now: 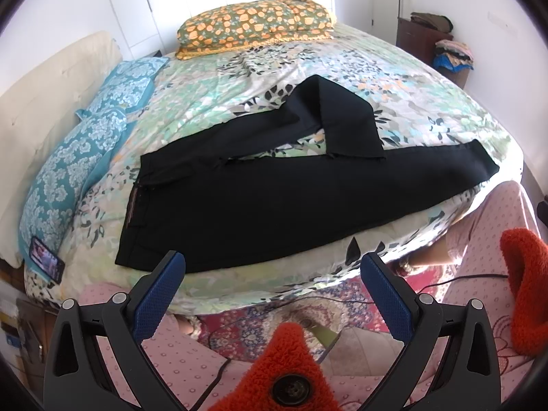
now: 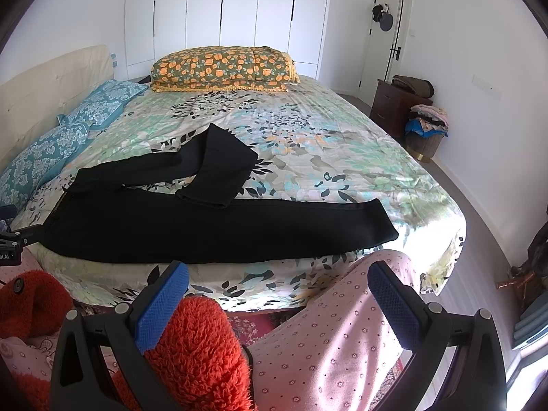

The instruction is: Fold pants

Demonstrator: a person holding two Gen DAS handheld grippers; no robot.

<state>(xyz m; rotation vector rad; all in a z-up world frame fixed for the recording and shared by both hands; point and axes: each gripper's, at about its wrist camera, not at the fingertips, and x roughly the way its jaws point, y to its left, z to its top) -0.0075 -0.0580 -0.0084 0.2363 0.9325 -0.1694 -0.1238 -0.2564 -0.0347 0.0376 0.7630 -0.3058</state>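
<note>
While both grippers, left and right, hang unclenched, pants look limp, light; pinch far hem.

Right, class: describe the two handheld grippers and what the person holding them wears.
The left gripper and right gripper match: black hinged frames with silver pivots and blue textured pads. The person wears a fuzzy orange-red sleeve and pink patterned trousers.

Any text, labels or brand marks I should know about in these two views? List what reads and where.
"ot.AI": cut-off white lettering on the black left gripper body, at the left edge of the right wrist view.
Phone screen on the bed: lit, too small to read.
Black pants waistband: no readable label.
</note>
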